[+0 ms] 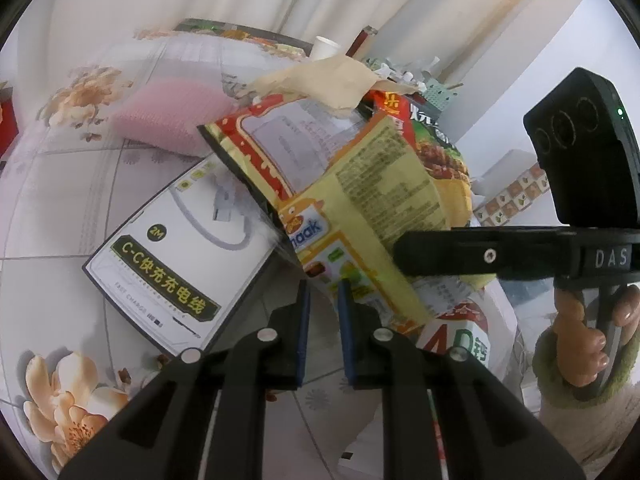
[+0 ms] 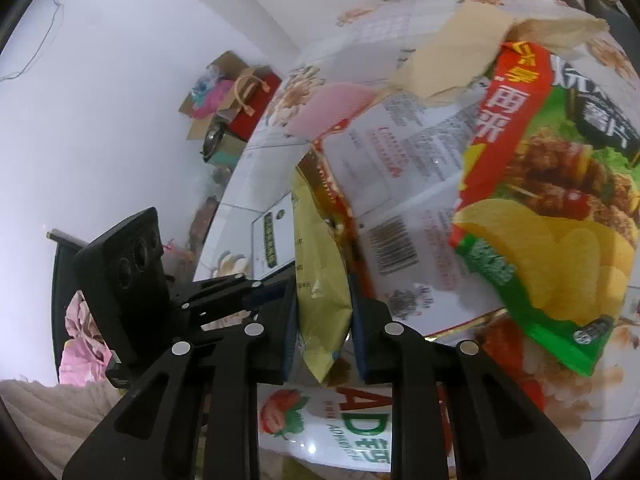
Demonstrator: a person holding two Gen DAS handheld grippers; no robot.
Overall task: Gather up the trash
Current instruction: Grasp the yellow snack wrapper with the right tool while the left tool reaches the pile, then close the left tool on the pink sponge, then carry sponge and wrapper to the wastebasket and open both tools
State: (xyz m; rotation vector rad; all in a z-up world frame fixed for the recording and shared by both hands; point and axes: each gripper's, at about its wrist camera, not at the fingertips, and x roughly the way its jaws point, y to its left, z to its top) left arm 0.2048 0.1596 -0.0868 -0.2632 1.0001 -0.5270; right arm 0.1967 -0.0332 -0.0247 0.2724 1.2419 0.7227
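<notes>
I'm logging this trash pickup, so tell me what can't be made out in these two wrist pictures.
- Left wrist view: whether the left gripper pinches the yellow snack bag; the bag's edge there is blurred.
- Right wrist view: the AD carton is half hidden behind the right gripper, which is shut on that bag.
- Both views: the snack bags cover the table beneath.
- Small print on the white cable box: too small.

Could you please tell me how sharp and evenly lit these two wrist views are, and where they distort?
Left wrist view: strong fisheye bending at the edges, the charging-cable box prints sharply, the yellow snack bag is slightly soft, and the curtain behind is washed out. Right wrist view: the chip bag is motion-blurred, the wall is overexposed with a violet cast, and the gripper stays crisp.
</notes>
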